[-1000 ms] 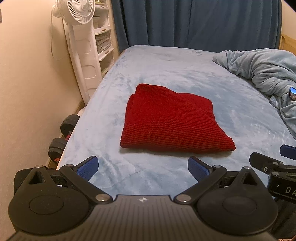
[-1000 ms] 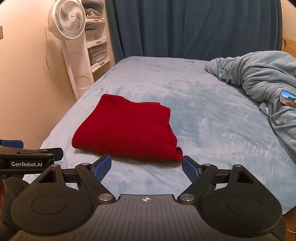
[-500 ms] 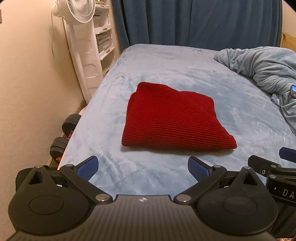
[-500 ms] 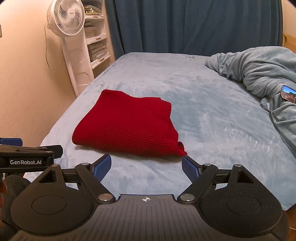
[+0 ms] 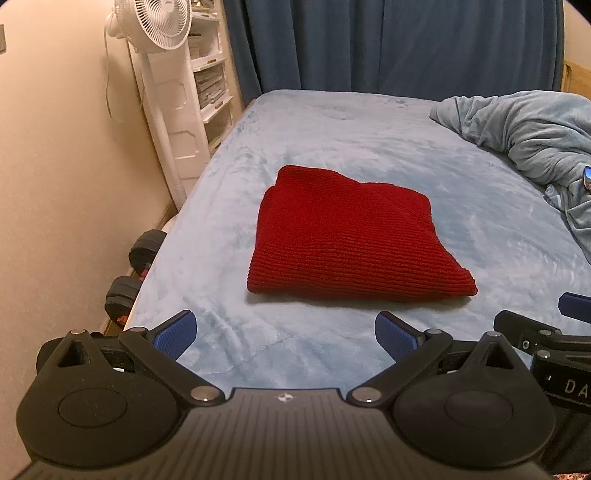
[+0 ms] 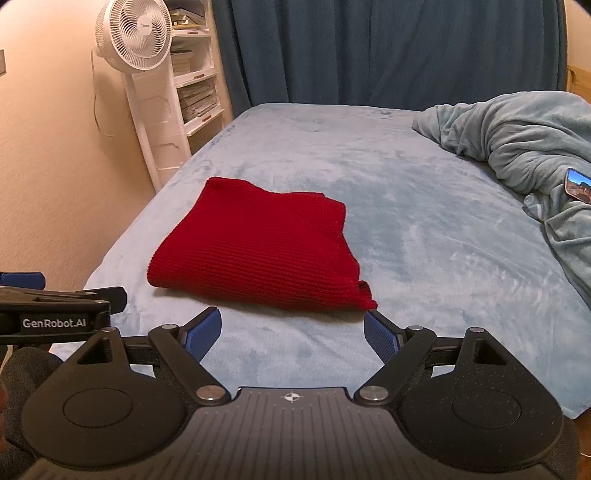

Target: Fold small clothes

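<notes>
Left wrist view: the right gripper [image 5: 565, 325] is cut off at the right edge, so its spread cannot be judged here, and only the letters "DA" on its body can be read. A phone [image 5: 587, 180] on the rumpled blanket [image 5: 532, 136] is mostly out of frame. The red knit garment [image 5: 347, 240] lies folded into a thick, roughly square bundle on the bed [image 5: 332, 129], ahead of the left gripper [image 5: 286, 330] and well apart from its blue pads [image 5: 175, 330]. That claw is level above the bed's near edge, spread wide and holding nothing. Dumbbells [image 5: 129, 273] sit to its left, beside the wall.

Right wrist view: the left gripper [image 6: 55, 295] shows only in part at the left edge. The folded garment [image 6: 258, 247] lies ahead and slightly left of the right gripper [image 6: 291, 330]; its near right corner comes just beside the right blue pad [image 6: 380, 334], and contact cannot be told. This claw too is spread wide and empty. A fan [image 6: 135, 35] stands far left.
</notes>
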Action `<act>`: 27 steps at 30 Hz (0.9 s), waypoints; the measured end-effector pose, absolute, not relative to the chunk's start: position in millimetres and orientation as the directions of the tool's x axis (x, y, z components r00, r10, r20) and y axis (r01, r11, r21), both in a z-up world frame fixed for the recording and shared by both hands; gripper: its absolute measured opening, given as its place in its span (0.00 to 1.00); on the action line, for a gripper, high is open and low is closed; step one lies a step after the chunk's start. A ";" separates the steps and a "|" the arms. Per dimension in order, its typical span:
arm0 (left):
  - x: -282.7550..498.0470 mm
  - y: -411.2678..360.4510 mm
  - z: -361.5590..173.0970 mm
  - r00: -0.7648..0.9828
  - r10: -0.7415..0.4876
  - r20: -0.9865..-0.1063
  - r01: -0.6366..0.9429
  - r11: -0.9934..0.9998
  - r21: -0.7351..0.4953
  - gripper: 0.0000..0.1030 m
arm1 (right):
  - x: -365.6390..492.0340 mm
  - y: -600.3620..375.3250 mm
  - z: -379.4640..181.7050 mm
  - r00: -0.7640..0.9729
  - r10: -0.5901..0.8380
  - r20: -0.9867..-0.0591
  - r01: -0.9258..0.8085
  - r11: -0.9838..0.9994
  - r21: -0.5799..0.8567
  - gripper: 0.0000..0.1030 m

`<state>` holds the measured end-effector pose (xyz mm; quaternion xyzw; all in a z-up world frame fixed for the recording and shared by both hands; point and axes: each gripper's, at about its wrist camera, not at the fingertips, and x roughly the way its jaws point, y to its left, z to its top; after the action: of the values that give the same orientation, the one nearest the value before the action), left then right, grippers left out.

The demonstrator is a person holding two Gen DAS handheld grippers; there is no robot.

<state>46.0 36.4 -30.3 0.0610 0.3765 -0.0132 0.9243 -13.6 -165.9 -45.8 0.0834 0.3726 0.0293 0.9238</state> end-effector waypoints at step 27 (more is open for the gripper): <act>43.9 41.1 -31.0 0.718 0.039 -0.695 0.063 0.991 0.121 1.00 | -11.4 -162.8 -45.9 0.711 0.118 -0.693 -0.005 0.987 0.163 0.94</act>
<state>43.9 41.1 -31.0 0.0680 0.3755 -0.0065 0.9243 -11.4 -162.8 -45.9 0.0746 0.3785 0.0333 0.9220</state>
